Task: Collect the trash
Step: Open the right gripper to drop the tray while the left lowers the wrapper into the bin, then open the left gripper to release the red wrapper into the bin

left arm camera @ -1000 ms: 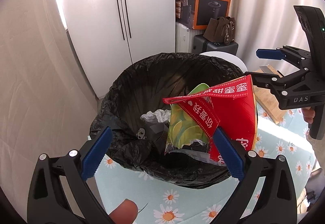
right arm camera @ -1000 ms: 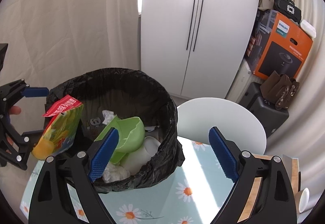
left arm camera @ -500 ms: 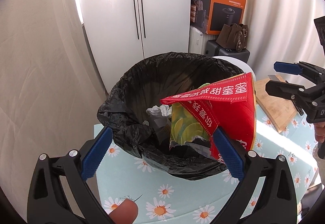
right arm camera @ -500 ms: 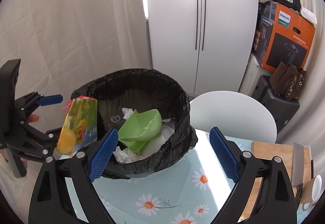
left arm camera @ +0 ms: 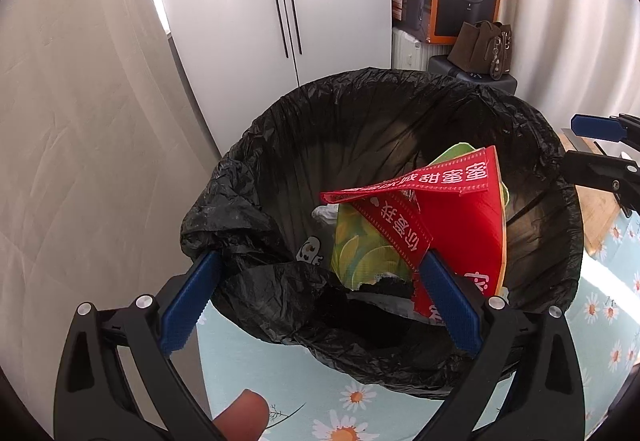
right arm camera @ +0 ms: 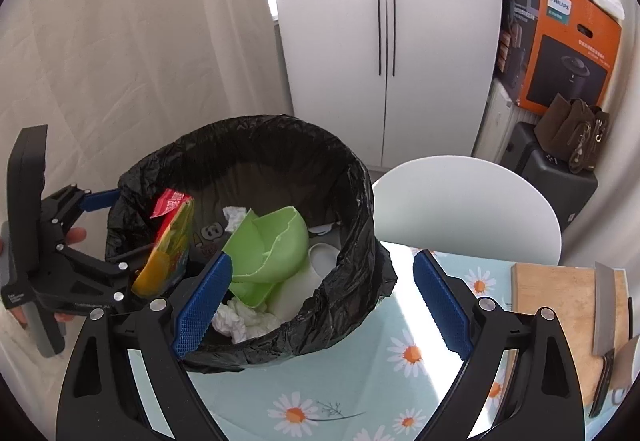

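Left tongs (left arm camera: 316, 305) spread wide, snack wrapper (left arm camera: 420, 233) against one finger | right tongs (right arm camera: 322, 307) spread, empty

Crinkled glossy black plastic bin liner (right arm camera: 360, 209), shiny red-and-green foil snack packet (left arm camera: 452, 217), smooth matt green plastic bowl (right arm camera: 276, 241), crumpled white paper tissue (right arm camera: 236, 321), pale wood cutting board (right arm camera: 560, 289), glossy daisy-print counter (right arm camera: 400, 373)

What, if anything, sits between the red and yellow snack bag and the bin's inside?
Nothing visible blocks it. The snack bag already hangs over the open mouth of the black-lined bin, stuck against one pad of the open left hand-held gripper. Only green and white trash lies below.
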`<state>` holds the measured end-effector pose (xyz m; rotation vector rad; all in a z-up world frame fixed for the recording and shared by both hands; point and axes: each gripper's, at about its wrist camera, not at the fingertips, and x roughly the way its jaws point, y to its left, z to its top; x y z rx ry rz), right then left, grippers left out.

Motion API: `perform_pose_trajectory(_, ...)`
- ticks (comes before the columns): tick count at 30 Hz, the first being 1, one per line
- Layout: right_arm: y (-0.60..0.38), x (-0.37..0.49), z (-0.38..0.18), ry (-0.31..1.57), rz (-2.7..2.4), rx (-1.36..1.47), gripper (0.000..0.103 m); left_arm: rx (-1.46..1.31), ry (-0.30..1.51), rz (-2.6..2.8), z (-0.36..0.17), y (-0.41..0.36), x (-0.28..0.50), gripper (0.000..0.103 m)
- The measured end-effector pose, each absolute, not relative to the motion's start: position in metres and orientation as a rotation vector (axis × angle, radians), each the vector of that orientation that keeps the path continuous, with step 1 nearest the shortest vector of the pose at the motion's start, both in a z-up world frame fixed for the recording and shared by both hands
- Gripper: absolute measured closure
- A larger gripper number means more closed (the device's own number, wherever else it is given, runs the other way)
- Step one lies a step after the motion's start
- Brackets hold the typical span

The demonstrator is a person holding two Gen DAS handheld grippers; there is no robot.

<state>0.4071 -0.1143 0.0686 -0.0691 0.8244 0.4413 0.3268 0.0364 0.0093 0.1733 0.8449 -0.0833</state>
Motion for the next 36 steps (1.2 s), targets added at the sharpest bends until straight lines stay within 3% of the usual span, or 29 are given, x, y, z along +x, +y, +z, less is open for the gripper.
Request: perform_pose_trajectory(36,-0.171,0.343,0.043,0.879,0.434,0.024,0.016,0.006,0.957,-0.049,0.039,0.078,0.217,0.006)
